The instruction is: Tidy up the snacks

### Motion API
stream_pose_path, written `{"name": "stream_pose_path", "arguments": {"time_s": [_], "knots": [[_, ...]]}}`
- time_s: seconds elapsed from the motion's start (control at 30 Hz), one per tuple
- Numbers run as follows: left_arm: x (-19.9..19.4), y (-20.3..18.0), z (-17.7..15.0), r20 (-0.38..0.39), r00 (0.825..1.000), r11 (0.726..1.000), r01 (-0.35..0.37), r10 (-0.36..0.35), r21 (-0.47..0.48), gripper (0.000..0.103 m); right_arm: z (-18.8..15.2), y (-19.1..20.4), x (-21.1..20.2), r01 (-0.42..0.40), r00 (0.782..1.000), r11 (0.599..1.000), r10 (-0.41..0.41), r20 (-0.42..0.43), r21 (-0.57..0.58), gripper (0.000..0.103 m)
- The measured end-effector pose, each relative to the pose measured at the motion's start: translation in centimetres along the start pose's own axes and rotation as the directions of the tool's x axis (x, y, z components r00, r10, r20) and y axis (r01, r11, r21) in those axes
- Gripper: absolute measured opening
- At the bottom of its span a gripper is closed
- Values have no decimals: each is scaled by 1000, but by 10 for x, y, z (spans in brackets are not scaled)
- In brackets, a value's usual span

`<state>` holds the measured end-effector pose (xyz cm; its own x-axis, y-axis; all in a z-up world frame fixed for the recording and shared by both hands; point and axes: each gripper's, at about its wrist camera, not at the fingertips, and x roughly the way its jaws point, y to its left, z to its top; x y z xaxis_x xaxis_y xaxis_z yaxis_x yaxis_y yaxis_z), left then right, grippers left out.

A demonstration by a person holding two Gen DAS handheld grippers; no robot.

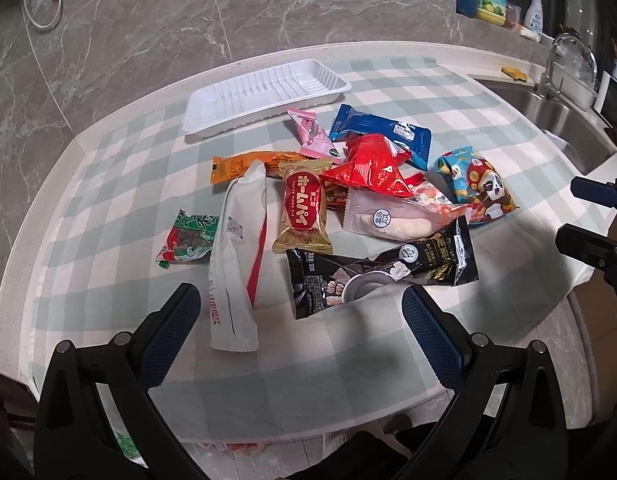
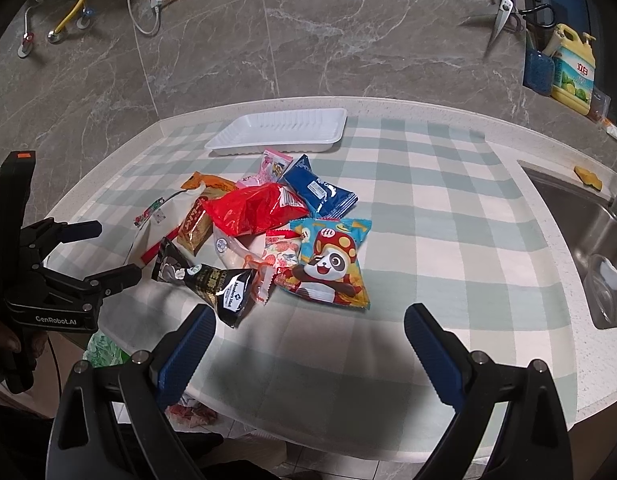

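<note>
Checked in pale green and white, a tablecloth covers a curved speckled worktop, and a loose heap of snack packets is seen near its middle, with an empty white plastic tray just behind the heap toward the back edge. Both tongs are released and hold nothing: the left gripper hangs over the front edge near a long white pouch and a black packet, and the right gripper hangs near the front edge below a panda-printed packet. Trouble is judged likeliest from the overlap: a red foil bag lies across a gold-wrapped pie and a pale clear-fronted packet, so neighbours could be dragged along, or a slick wrapper could slide out of the pads. The cloth itself could be pinched and pulled, shifting everything. A blue packet, a pink one, an orange one and a small green one lie around the heap's rim. Grey marble tiles form the wall behind; a steel sink with a tap is set at the worktop's right end, and a yellow detergent bottle stands at the back right corner.
</note>
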<state>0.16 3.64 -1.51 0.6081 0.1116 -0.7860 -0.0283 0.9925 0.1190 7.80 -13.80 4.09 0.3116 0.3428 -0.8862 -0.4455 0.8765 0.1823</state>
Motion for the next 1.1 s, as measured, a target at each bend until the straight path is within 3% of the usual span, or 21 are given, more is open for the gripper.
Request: {"name": "stream_pose_path", "arguments": {"time_s": [0.67, 0.77, 0.93, 1.1], "knots": [[33, 32, 18, -41, 999, 999, 6, -8, -46, 101, 25, -8, 41, 15, 998, 999, -13, -53, 32, 97], [45, 41, 25, -58, 998, 999, 11, -14, -48, 96, 32, -10, 52, 21, 998, 999, -18, -68, 34, 97], [72, 57, 36, -112, 992, 996, 52, -61, -79, 72, 39, -13, 71, 30, 995, 999, -26, -98, 34, 97], [101, 72, 46, -162, 984, 994, 64, -78, -90, 60, 44, -17, 88, 25, 991, 999, -20, -132, 40, 96]]}}
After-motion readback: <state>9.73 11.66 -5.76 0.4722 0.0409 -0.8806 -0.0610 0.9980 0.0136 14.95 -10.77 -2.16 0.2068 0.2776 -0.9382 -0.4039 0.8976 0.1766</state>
